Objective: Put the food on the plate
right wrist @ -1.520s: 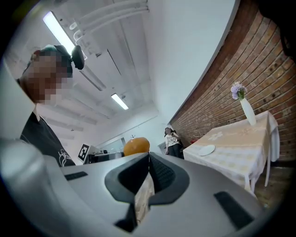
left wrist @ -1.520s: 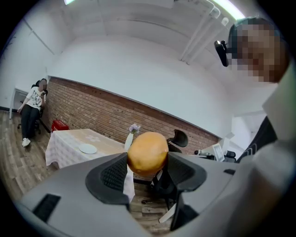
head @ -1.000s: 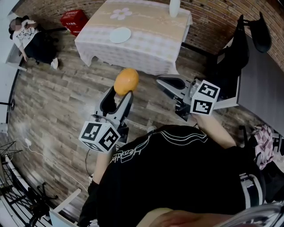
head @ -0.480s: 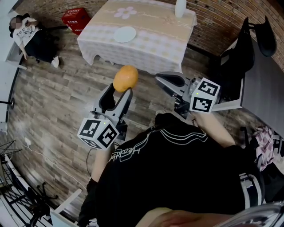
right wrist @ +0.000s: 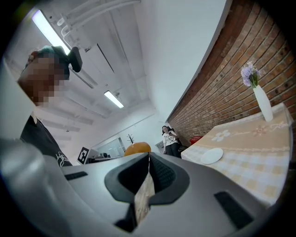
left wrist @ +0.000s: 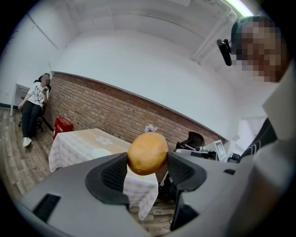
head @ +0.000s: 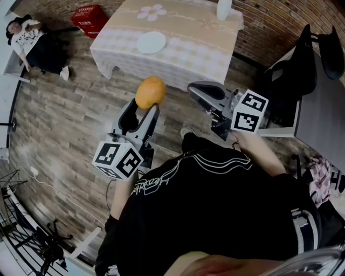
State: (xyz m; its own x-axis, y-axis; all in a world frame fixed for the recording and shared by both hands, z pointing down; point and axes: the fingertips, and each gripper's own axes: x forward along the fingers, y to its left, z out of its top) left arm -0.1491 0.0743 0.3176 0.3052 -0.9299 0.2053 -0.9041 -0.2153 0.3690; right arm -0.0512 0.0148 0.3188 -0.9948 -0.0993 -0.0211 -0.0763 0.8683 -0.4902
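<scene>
An orange round fruit (head: 150,91) is pinched between the jaws of my left gripper (head: 143,105), held in the air over the wooden floor, short of the table. In the left gripper view the fruit (left wrist: 147,153) fills the gap between both pads. The white plate (head: 151,42) lies bare on the checkered tablecloth (head: 188,51), ahead of the fruit; it shows small beyond the left jaw (left wrist: 101,153). My right gripper (head: 206,95) hovers to the right of the fruit, its jaws shut with nothing held (right wrist: 148,157).
A white vase (head: 224,8) with flowers stands at the table's far side. A red crate (head: 88,17) and a seated person (head: 26,33) are at the far left. Black chairs (head: 304,59) and a grey desk (head: 321,113) stand to the right.
The left gripper has carried the fruit slightly up and towards the table. The right gripper has barely shifted and stays shut.
</scene>
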